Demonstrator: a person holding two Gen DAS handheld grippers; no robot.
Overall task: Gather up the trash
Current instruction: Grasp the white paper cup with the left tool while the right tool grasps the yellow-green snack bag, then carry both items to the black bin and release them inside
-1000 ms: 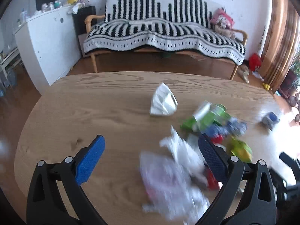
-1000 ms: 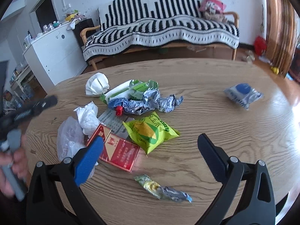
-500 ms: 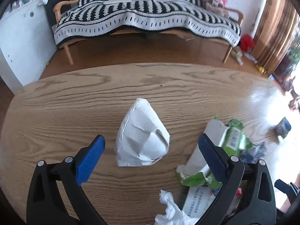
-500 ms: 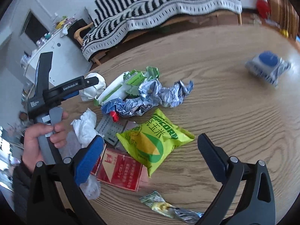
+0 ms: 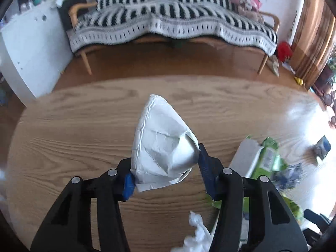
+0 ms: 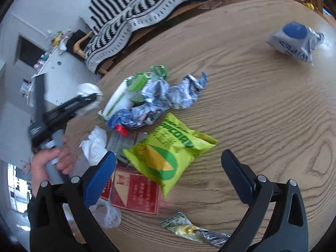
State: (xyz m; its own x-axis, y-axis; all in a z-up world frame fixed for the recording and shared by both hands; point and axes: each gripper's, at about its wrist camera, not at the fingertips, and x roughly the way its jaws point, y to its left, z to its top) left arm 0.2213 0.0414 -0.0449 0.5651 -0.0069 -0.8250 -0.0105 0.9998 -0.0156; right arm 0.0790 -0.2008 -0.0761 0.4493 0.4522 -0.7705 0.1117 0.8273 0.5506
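My left gripper point(image 5: 166, 168) is shut on a crumpled white paper cup point(image 5: 161, 142) and holds it over the wooden table point(image 5: 84, 126); the cup also shows in the right wrist view point(image 6: 89, 94), in the left gripper. My right gripper point(image 6: 168, 174) is open and empty, above a yellow-green popcorn bag point(image 6: 166, 157). Around it lie a red packet point(image 6: 134, 193), a crumpled blue-silver foil wrapper point(image 6: 168, 98), a green-white carton point(image 6: 126, 96), white tissue point(image 6: 95, 145), a small snack wrapper point(image 6: 189, 229) and a clear plastic bag point(image 6: 109, 212).
A blue-white wipes pack point(image 6: 296, 40) lies apart at the table's far right. Beyond the table stand a striped sofa point(image 5: 168, 27) and a white cabinet point(image 5: 27, 48). The table edge point(image 5: 147, 79) runs just past the cup.
My left gripper has closed on the white paper cup, which lay between its open fingers half a second ago. My right gripper has moved in lower over the popcorn bag, still open.
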